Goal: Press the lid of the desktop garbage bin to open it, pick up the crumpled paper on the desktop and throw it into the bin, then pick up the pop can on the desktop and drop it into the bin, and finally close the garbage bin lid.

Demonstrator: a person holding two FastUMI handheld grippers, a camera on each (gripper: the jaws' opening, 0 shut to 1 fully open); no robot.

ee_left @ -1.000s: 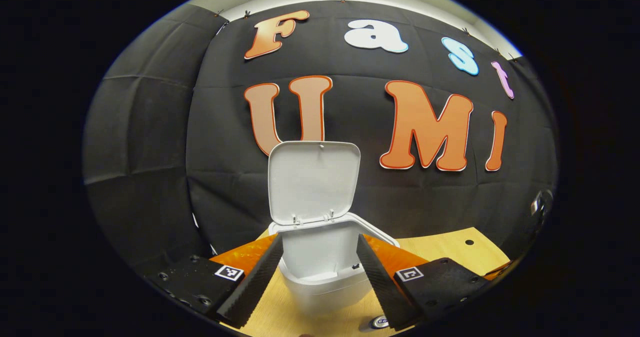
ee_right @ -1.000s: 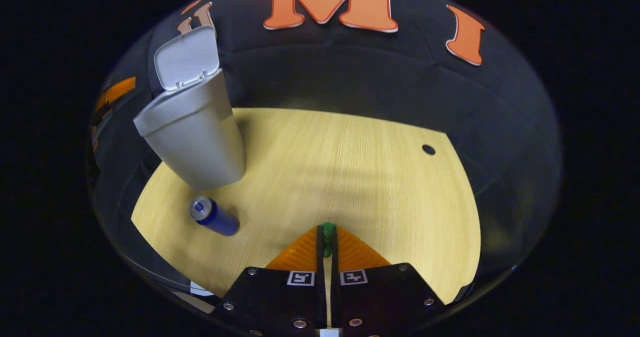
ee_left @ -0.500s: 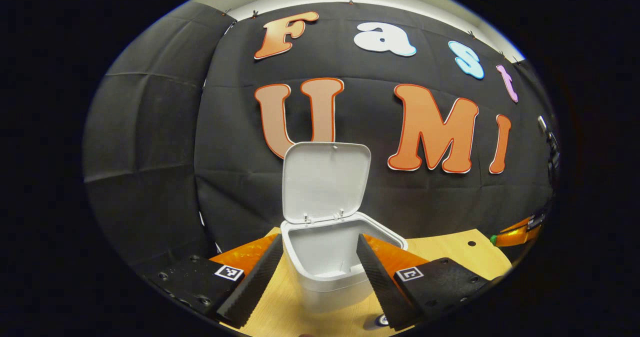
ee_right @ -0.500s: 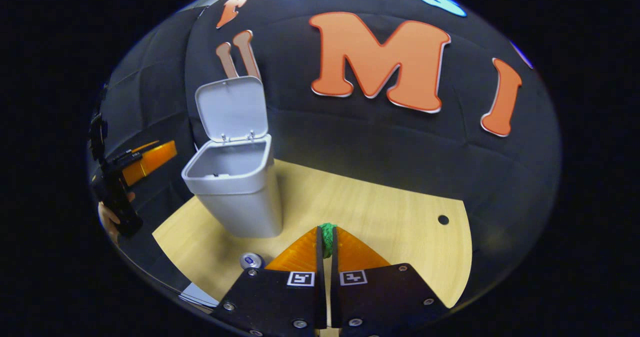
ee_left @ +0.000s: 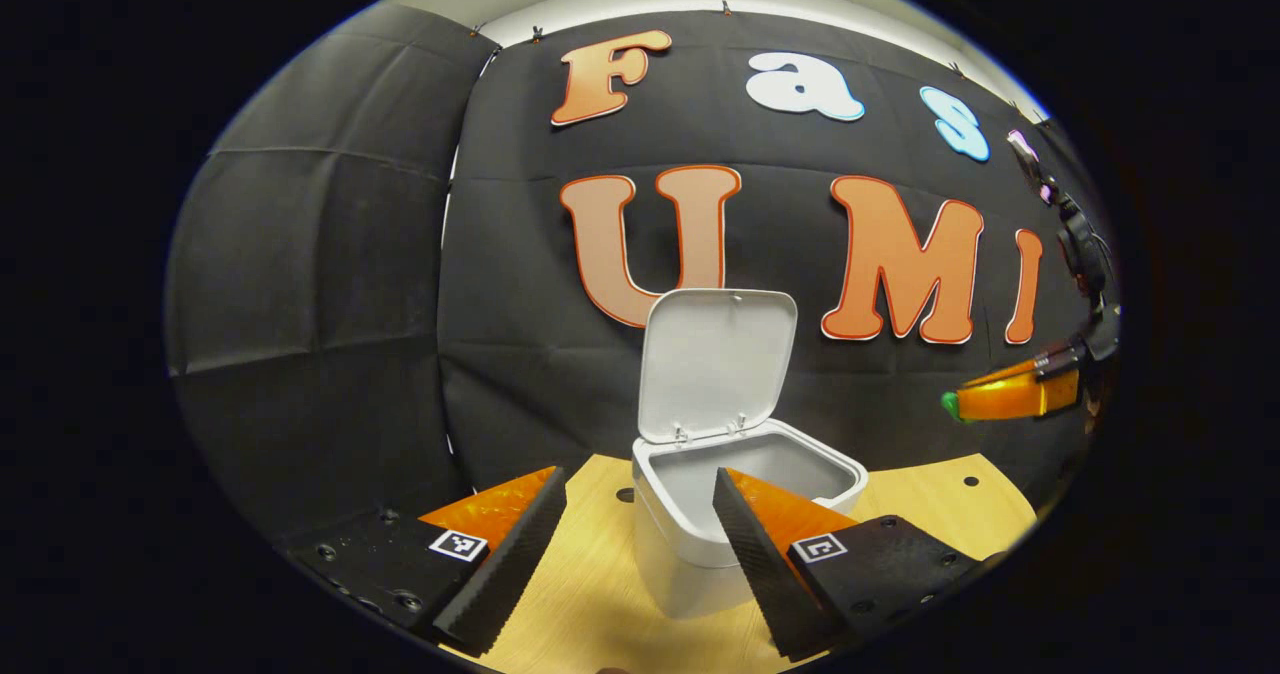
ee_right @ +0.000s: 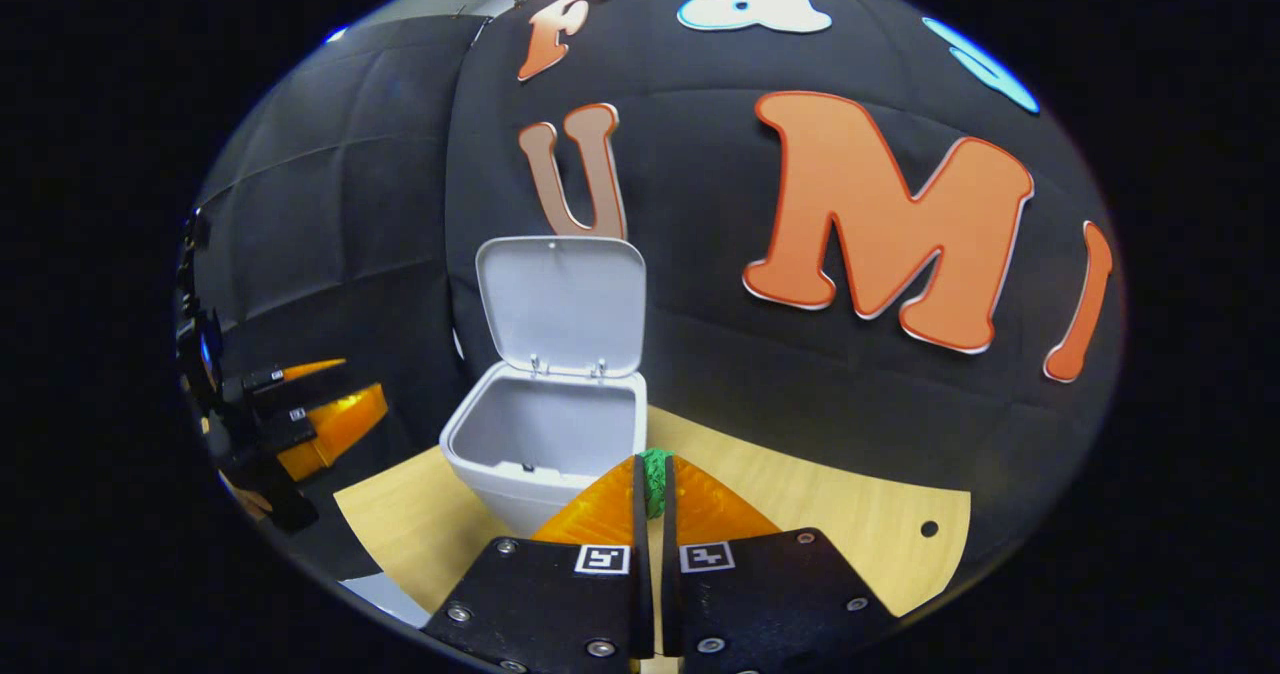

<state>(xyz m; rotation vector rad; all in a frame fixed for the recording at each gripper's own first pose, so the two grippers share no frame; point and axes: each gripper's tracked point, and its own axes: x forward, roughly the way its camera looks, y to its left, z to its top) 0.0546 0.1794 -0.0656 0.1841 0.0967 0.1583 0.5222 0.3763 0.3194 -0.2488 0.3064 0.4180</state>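
Note:
The white desktop bin [ee_left: 690,564] stands on the wooden table with its lid [ee_left: 715,364] tilted up and its inside bare. My left gripper [ee_left: 638,479] is open just in front of the bin, holding nothing. In the right gripper view the bin [ee_right: 540,434] lies ahead and slightly left, its lid [ee_right: 560,304] upright. My right gripper [ee_right: 652,464] is shut on a small green crumpled paper [ee_right: 655,476], raised above the table near the bin's right rim. From the left gripper view, the right gripper [ee_left: 1010,399] hangs at the far right with the green paper [ee_left: 948,404] at its tips.
The light wooden table [ee_right: 800,524] has a small round hole [ee_right: 929,529] near its right edge. The left gripper [ee_right: 320,419], with a hand on it, shows at the far left of the right gripper view. Black cloth walls close the back and left.
My right gripper has risen and swung toward the bin with the paper; the blue pop can has slid out of its view. The left gripper has shifted left, so the bin sits further right.

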